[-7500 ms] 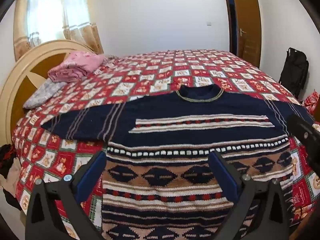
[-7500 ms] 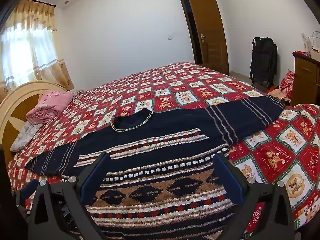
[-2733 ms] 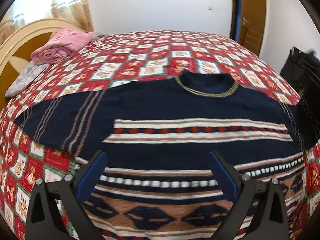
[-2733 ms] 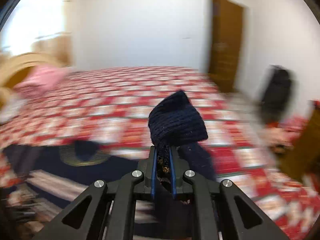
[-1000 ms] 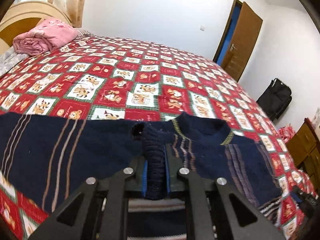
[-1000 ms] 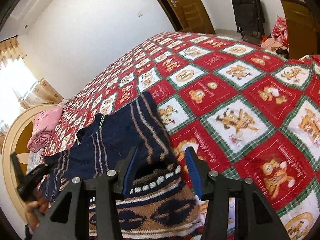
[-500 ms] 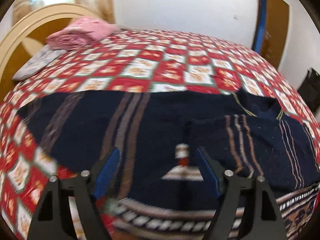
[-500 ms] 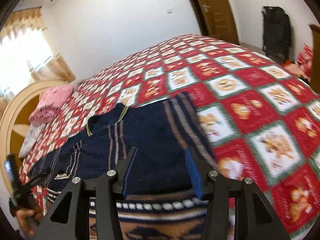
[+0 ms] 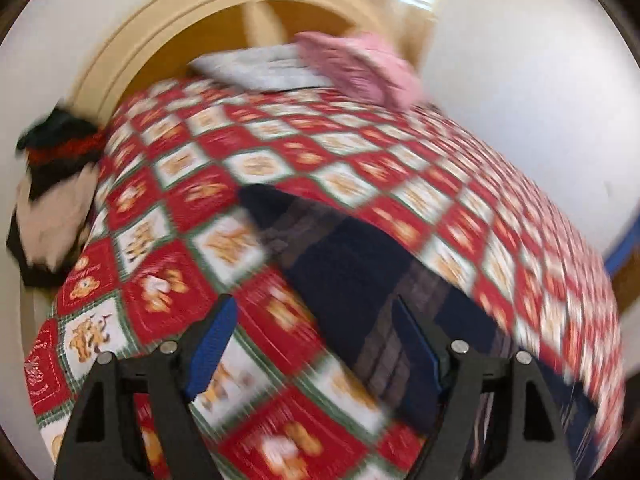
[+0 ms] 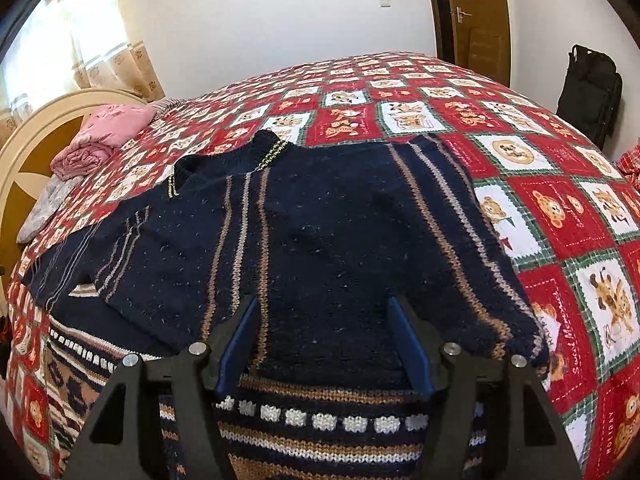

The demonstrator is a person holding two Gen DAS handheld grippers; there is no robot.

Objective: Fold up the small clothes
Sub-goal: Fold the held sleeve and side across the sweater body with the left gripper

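Note:
A navy knitted sweater [image 10: 328,240] with tan stripes and a patterned hem lies on the bed. Its right sleeve is folded across the chest; its collar [image 10: 224,164] points to the far left. My right gripper [image 10: 324,332] is open and empty just above the folded sleeve. In the blurred left wrist view, my left gripper [image 9: 312,332] is open and empty above the sweater's left sleeve [image 9: 352,256], which stretches out flat toward the headboard.
The bed has a red checked bear-print cover [image 10: 560,208]. A pink folded blanket [image 10: 108,132] and grey pillow [image 9: 260,68] sit by the cream headboard [image 9: 168,40]. Dark clothes [image 9: 52,184] hang off the bed's side. A black bag [image 10: 588,88] stands by the door.
My right gripper folded the right sleeve over the chest, let go and stays open above it. My left gripper released the fabric, opened and swung left toward the left sleeve and headboard.

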